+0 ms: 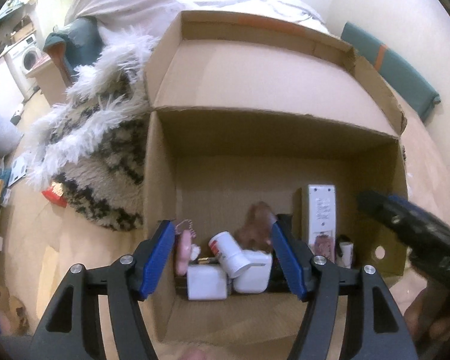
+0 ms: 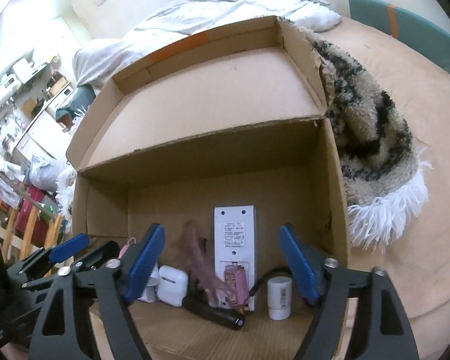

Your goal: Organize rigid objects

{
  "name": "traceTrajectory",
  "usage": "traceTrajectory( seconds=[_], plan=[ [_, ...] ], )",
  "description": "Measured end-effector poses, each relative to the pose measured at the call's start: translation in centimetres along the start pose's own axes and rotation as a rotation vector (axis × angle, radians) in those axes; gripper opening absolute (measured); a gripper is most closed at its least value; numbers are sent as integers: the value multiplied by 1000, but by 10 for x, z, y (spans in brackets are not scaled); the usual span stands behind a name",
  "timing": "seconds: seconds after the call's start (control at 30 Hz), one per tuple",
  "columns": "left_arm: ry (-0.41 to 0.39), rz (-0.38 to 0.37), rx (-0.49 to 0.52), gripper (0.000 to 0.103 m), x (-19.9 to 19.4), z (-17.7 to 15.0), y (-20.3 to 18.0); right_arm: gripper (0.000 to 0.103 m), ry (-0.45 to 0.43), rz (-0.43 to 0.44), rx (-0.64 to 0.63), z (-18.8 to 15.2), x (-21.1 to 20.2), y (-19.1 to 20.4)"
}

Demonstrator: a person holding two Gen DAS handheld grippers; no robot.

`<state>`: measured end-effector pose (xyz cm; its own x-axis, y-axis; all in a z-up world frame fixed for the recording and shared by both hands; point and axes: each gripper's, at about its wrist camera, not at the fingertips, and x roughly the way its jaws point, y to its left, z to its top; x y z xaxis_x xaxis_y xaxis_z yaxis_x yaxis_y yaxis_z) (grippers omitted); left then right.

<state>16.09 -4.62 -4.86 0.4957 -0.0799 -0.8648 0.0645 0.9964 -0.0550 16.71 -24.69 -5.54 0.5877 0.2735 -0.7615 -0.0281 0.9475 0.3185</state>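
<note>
An open cardboard box (image 1: 162,180) holds the objects. My left gripper (image 1: 220,231) is open above a white pill bottle (image 1: 228,252) with a red label, two white cases (image 1: 207,282) and a pink charm (image 1: 183,250). None of them touch its pads. My right gripper (image 2: 225,264) is open over a white power strip (image 2: 235,240) leaning on the box's back wall, a black cylinder (image 2: 213,312), a white earbud case (image 2: 172,285) and a small white bottle (image 2: 279,297). A blurred pinkish feathery thing (image 2: 199,264) hangs loose between the right jaws.
The box's lid flap (image 2: 213,105) stands open behind. A shaggy black-and-cream rug (image 1: 105,156) lies beside the box on the tan floor. A bed with white bedding (image 2: 225,9) is beyond. The left gripper (image 2: 84,252) shows at the right wrist view's left edge.
</note>
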Motion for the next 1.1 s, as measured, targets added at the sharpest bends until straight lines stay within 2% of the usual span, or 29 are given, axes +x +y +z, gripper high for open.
traceTrajectory(
  seconds=[0.03, 0.1, 0.2, 0.23, 0.27, 0.33, 0.4, 0.5, 0.6, 0.73, 0.8, 0.87, 1.1],
  plan=[
    [5, 1, -6, 64, -2, 2, 3, 99, -9, 3, 5, 0, -2, -1],
    [6, -35, -34, 64, -11, 3, 11, 103, -26, 20, 25, 1, -7, -2],
    [16, -61, -62, 64, -17, 4, 19, 103, -20, 58, 58, 1, -11, -4],
    [11, -53, -62, 69, -21, 3, 20, 103, -22, 59, 67, 0, -13, -4],
    [-1, -46, -59, 79, -26, 0, 21, 103, -27, 56, 71, -1, -16, -4],
    [-20, -69, -61, 89, -35, -4, 23, 103, -40, 45, 78, -4, -24, -6],
    [-39, -87, -63, 90, -46, -10, 26, 103, -51, 27, 78, -6, -34, -6],
    [-68, -86, -61, 101, -61, -19, 30, 103, -97, 2, 65, -11, -57, -4],
    [-111, -68, -54, 102, -77, -28, 34, 103, -136, -2, 57, -18, -77, -3],
    [-192, 2, -15, 102, -102, -43, 35, 103, -161, -20, 58, -35, -97, -1],
    [-209, 7, 4, 102, -110, -52, 34, 103, -164, -28, 33, -44, -104, 3],
    [-243, 42, -2, 102, -119, -61, 35, 103, -161, -53, -3, -55, -110, 10],
    [-234, 23, -4, 102, -126, -86, 35, 103, -160, -98, -82, -84, -124, 26]
  ],
)
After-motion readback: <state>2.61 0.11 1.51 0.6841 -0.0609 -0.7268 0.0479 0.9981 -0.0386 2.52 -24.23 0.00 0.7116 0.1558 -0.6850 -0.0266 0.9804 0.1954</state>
